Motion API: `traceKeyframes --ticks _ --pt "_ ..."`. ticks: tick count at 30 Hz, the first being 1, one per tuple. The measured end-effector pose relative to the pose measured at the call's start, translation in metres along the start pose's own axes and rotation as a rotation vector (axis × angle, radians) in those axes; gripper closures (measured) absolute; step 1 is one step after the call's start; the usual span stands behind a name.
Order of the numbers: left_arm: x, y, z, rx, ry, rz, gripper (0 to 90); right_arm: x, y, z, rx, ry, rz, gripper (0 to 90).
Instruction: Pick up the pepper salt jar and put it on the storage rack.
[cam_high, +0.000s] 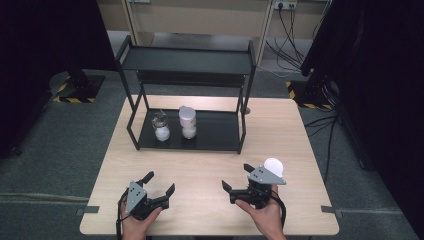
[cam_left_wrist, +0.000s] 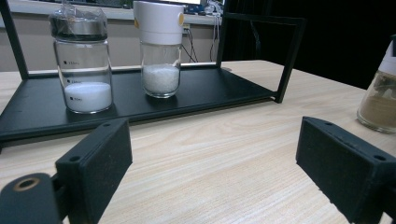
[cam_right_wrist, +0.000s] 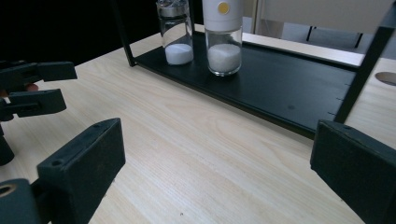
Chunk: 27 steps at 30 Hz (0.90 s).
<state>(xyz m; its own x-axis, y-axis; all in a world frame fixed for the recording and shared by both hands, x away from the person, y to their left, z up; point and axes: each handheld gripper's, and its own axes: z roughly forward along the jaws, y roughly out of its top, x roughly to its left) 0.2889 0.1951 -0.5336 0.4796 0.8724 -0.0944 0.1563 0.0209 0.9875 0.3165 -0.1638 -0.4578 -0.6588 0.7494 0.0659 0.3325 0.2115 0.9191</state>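
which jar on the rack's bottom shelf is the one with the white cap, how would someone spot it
Find the black two-tier rack at the far side of the wooden table; two glass jars of white grains stand on its bottom shelf. The white-capped jar is the right one, taller, with a yellow dot on its cap; its neighbour, the metal-lidded jar, has a silver lid.

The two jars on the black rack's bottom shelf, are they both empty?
No, in the left gripper view the steel-lidded jar and the white-capped jar on the black rack each hold white grains at the bottom.
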Motion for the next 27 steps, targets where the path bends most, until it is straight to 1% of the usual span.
traceKeyframes --ticks 7,12,13,15,16,22,24,27 --pt "0.000 0.000 0.000 0.001 0.001 -0.001 10.3 -0.009 -0.003 -0.024 -0.043 -0.062 0.003 3.5" --pt "0.000 0.000 0.000 -0.001 0.002 0.000 10.3 -0.020 -0.001 -0.036 -0.078 -0.108 0.014 4.0" --pt "0.000 0.000 0.000 -0.001 0.002 0.000 10.3 -0.022 0.000 -0.038 -0.083 -0.123 0.013 4.0" --pt "0.000 0.000 0.000 -0.002 0.001 -0.001 10.3 -0.024 0.001 -0.043 -0.106 -0.132 0.023 4.0" --pt "0.000 0.000 0.000 -0.001 0.001 -0.001 10.3 -0.025 0.003 -0.045 -0.111 -0.138 0.018 4.0" --pt "0.000 0.000 0.000 -0.003 0.000 -0.002 10.3 -0.039 0.002 -0.050 -0.117 -0.181 0.041 3.9" --pt "0.000 0.000 0.000 -0.002 0.000 -0.004 10.3 -0.044 -0.001 -0.052 -0.119 -0.204 0.050 3.9" --pt "0.000 0.000 0.000 -0.001 0.000 -0.001 10.3 -0.052 -0.007 -0.053 -0.109 -0.224 0.065 3.8"
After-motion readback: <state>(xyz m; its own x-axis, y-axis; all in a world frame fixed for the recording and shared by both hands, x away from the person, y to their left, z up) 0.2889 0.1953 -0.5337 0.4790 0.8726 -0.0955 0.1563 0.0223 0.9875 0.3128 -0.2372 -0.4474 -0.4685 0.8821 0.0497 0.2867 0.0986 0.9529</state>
